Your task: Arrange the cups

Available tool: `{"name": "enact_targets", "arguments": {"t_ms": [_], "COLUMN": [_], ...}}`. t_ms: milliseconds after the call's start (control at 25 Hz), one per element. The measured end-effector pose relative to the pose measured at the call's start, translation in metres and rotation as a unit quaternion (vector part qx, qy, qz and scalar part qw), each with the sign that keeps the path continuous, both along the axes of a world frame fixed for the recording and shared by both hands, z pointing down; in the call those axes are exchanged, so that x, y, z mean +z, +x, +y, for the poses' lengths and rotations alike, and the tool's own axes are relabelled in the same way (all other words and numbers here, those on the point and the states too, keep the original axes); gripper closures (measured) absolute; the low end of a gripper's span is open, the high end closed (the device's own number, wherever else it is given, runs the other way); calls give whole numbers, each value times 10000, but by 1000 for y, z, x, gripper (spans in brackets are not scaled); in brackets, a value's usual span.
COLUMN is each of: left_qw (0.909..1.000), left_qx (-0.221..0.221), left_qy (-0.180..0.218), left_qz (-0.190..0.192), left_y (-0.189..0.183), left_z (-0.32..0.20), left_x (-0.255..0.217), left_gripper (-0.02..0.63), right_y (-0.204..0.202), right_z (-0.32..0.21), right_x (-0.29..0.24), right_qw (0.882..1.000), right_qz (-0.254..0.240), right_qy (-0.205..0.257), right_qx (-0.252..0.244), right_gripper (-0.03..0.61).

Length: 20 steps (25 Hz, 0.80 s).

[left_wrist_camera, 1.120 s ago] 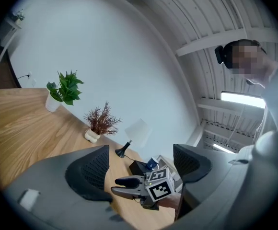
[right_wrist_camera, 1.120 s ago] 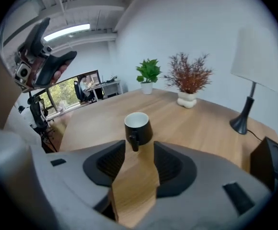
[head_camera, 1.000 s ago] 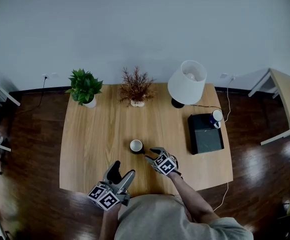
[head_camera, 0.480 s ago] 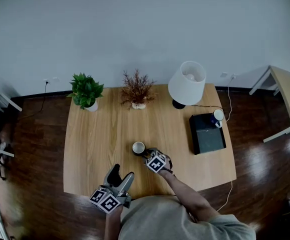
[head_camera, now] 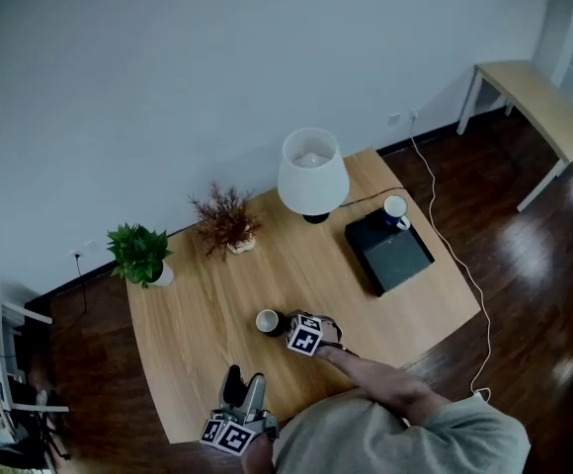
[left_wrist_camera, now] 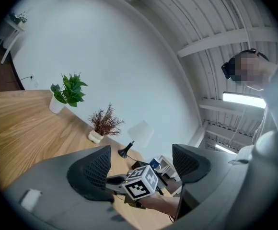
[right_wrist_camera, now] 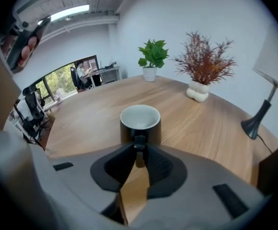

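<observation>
A black cup (head_camera: pixel 268 321) with a white inside stands upright on the wooden table (head_camera: pixel 198 304), near the middle of its front half. My right gripper (head_camera: pixel 285 325) reaches it from the right, and in the right gripper view the jaws are shut on the handle (right_wrist_camera: pixel 139 142) of that cup (right_wrist_camera: pixel 140 120). A blue cup (head_camera: pixel 395 208) stands on a black box (head_camera: pixel 390 253) at the table's right end. My left gripper (head_camera: pixel 242 384) hovers by the table's near edge; its jaws are closing slightly but stand wide, with nothing between them (left_wrist_camera: pixel 141 164).
A white lamp (head_camera: pixel 312 174), a dried plant in a pot (head_camera: pixel 227 223) and a green potted plant (head_camera: pixel 140 255) line the table's far side. A cable (head_camera: pixel 445 245) runs off the right end to the dark floor. A light side table (head_camera: pixel 529 92) stands far right.
My right gripper's jaws have shut on the black cup's handle after moving in towards it. The head view has swung, so the table looks rotated. The left gripper has stayed near the edge.
</observation>
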<state>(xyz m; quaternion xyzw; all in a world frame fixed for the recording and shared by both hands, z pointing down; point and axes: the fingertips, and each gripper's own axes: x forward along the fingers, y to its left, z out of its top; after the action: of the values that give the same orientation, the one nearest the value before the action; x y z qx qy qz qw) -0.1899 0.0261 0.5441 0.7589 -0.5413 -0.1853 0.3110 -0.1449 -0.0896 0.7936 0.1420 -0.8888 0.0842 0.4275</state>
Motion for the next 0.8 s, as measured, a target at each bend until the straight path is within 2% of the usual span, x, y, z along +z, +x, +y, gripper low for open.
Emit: {"name": "enact_targets", "arguments": {"t_ms": [80,200,280,400,520,600,680,800], "left_qw": [10000,9996,9991,9985,9981,9978,9976,9979], "left_qx": [57,263,414,524,592,644,667,634], "left_qy": [-30,-47,-50,-38,-83,-110,-92,-46], "left_qz": [-25,-57,-96,-133,-140,-148,-152,-152], "left_y": [1,13,22,30,35,37,39,40], "left_z": [-5,-12,-17,-21,-20,-21,-22,-22], "left_x": [0,-2,-3,-5,-2,-2,-3,-6], "left_gripper": [222,222,222,222,230,230,230,230], "right_y": [19,67,110,189,273,313,334,343], "right_z": [-15,-44,-73,-125,-172,-193,-208,-218], "right_x": [-8,-34,-54,-89,-112,-109,-97,-82], "right_qw": [9983,9863,9762,9562,9296,9174,9149,9160], "right_qz": [-359,-995,-1273,-1450,-1231,-951,-692,-493], "right_qy": [-155,-362,-174,456,1080,1277,1281,1251], "right_qx": [440,1264,1748,2500,3303,3647,3766,3780], "right_gripper": [495,495,495,495,495,495,495,495]}}
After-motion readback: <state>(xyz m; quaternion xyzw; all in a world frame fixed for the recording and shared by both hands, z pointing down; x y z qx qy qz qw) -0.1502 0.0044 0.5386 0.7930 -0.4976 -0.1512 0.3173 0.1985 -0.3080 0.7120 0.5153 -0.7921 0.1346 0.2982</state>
